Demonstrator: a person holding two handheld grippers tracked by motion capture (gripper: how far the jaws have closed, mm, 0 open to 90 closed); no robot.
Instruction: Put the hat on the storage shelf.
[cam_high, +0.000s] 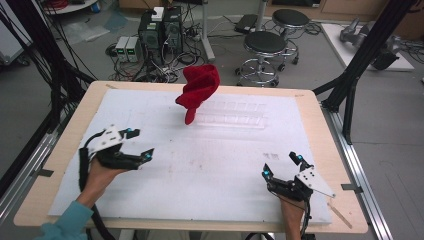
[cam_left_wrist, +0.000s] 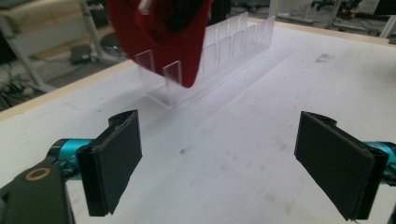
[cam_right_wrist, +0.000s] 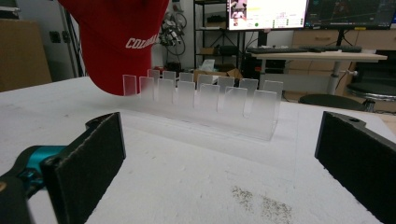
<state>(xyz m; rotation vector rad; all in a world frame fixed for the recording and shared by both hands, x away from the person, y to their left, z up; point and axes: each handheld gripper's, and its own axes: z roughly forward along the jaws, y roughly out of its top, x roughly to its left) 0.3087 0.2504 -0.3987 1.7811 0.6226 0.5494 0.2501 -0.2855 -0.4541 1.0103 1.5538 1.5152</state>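
Over on the left side of the white table cover, the left gripper rests low above the surface in the person's hand, its two black jaws spread wide with nothing between them. Past it, toward the far middle of the table, a red cap stands propped at the left end of a clear plastic rack, its brim pointing down into the first slots. From the right gripper view the cap carries white lettering that begins "COL"; the rest is cut off by the fabric's curve and I cannot read it. The rack is a long clear tray with two rows of upright dividers, and apart from the cap at its end the slots hold nothing. A small patch of dark specks marks the cover to the right of centre. Near the right front corner, the right gripper also sits with its jaws spread apart and empty, well apart from the rack.
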